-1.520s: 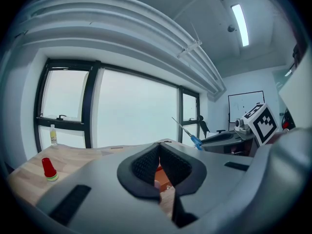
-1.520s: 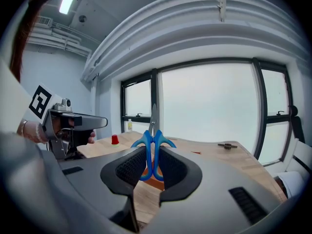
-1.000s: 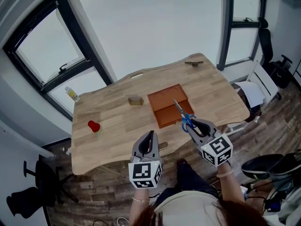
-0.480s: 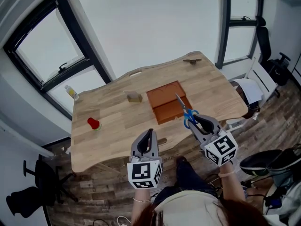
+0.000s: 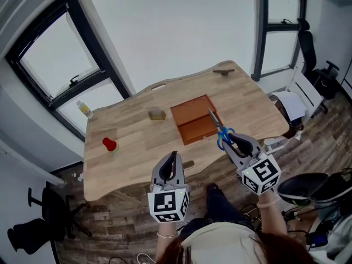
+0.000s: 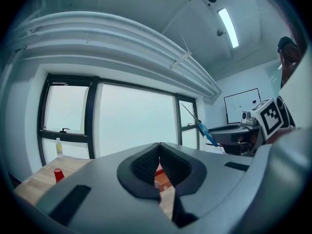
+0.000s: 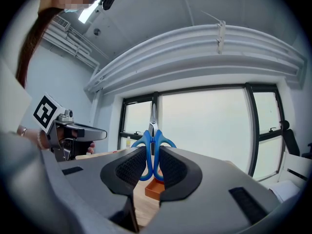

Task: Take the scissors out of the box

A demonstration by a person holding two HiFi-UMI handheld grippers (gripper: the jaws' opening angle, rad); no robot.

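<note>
**Scissors clear of the box, clamped in the right gripper**

Far ahead and to the left of the left gripper (image 5: pixel 174 156), a red cup (image 5: pixel 109 144) stands on the wooden table (image 5: pixel 132 142). That gripper hangs at the table's near edge with its jaws together and nothing between them.

Ahead of it and to its right the orange box (image 5: pixel 193 117) lies open. The scissors (image 5: pixel 219 130) are out of it. Their blue handle loops are pinched between the pads of the right gripper (image 5: pixel 230 142), and the blades jut forward past its tips, over the table's near right corner.

The lift looks done; what appears left is carrying the scissors off and setting them down. To do that well, keep the clamp firm on the loops, since the blades could pivot in so narrow a hold. Keep the points facing away from the left gripper, and lower the scissors onto bare wood to the right of the box.
</note>
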